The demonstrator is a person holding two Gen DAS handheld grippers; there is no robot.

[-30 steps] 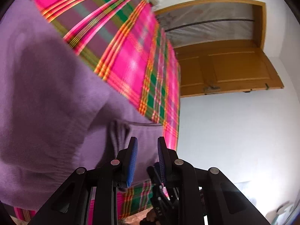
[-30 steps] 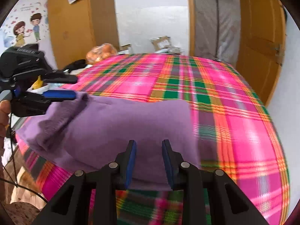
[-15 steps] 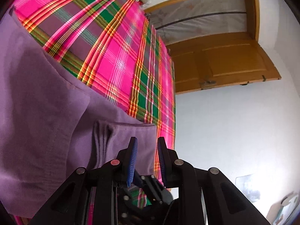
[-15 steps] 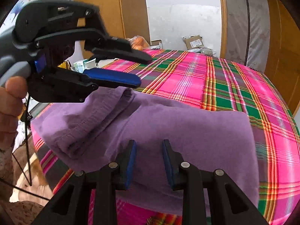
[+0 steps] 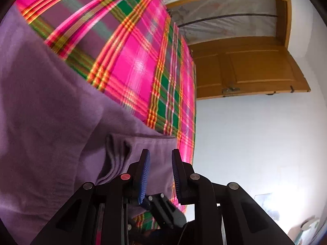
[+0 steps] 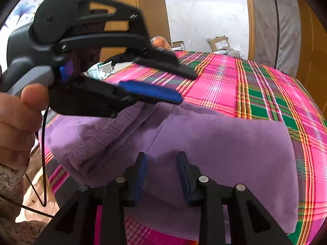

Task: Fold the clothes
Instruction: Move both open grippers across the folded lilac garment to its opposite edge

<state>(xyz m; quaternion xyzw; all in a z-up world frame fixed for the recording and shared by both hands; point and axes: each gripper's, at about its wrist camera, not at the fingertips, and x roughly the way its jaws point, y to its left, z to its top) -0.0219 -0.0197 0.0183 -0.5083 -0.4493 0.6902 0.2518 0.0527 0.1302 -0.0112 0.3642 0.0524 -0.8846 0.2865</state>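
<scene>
**Purple garment folded on the plaid bed, both grippers apart and holding nothing**

While the purple garment [image 6: 214,143] lies on the plaid bedcover [image 6: 255,85], both grippers stand above it with no cloth between their fingers. The garment rests near the front edge of the bed, spread flat on its right part and gathered in some thick folds on its left part, where a seam runs across it.

In the right wrist view, the right gripper [image 6: 161,159] has its 2 blue pads apart, a medium gap, and the purple fabric shows through this gap. It is just above the near edge of the garment; I cannot tell if the tips touch the cloth. The left gripper [image 6: 184,86] comes from the left side of the same view, held by a hand [image 6: 18,122] with a patterned sleeve. Its 2 fingers are spread, the lower blue pad just over the bunched fold of the garment, the upper black finger over the bedcover. A thin black cable hangs down from it.

In the left wrist view, the left gripper [image 5: 159,157] shows the same gap between its pads, and a folded corner of the garment [image 5: 51,112] lies just beside the left pad. Behind the bed there are a wooden door [image 5: 255,69] and a white wall [image 5: 255,138].
</scene>
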